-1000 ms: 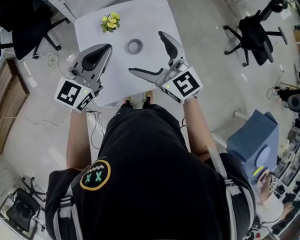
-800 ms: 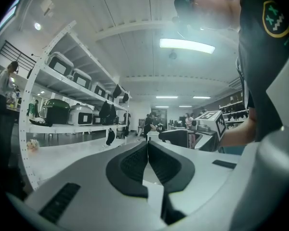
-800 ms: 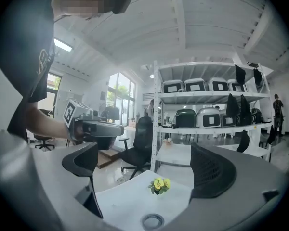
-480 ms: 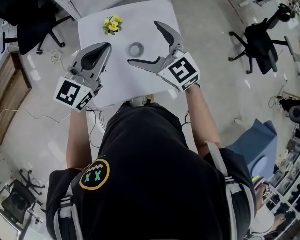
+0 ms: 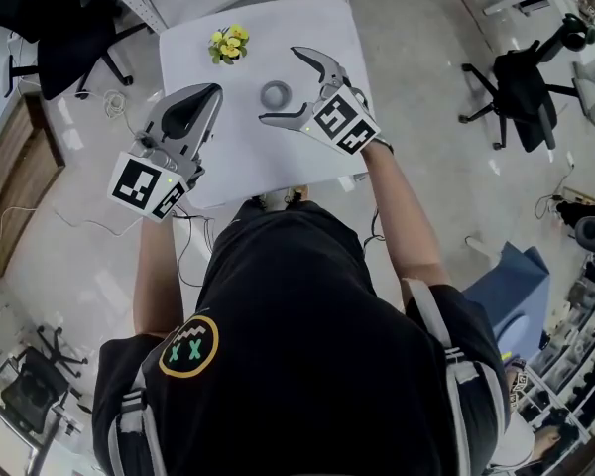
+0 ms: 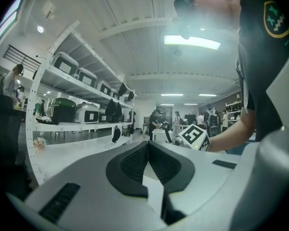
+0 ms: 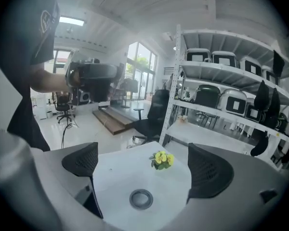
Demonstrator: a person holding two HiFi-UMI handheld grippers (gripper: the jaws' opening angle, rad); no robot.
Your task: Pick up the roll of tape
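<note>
Roll of tape: we see the roll of tape [image 5: 275, 94] lying flat on the white table [image 5: 228, 157], in its far half, with nothing touching it.
Tape and fingers: in the right gripper view the roll sits low between the 2 fingers [image 7: 209, 171], a little nearer the left one and touching neither. In the head view it lies in the gap between them.
Right gripper: the right gripper [image 7: 145, 165] hovers over the roll with its fingers spread wide and nothing gripped.
Left gripper: the left gripper [image 5: 213, 92] is held by the table's left edge, well apart from the roll. Its fingers are pressed together on nothing.
Step in hand: we judge this to be the approach, with the grasp not yet made.
Next move: we think the right gripper needs to go down until its fingers straddle the ring, then close across its outer wall. The roll is low, so the fingertips must reach almost to the table.
Nearby: 1 small bunch of yellow flowers [image 5: 225, 43] stands near the far left corner, apart from the roll and off the likely path.
</note>
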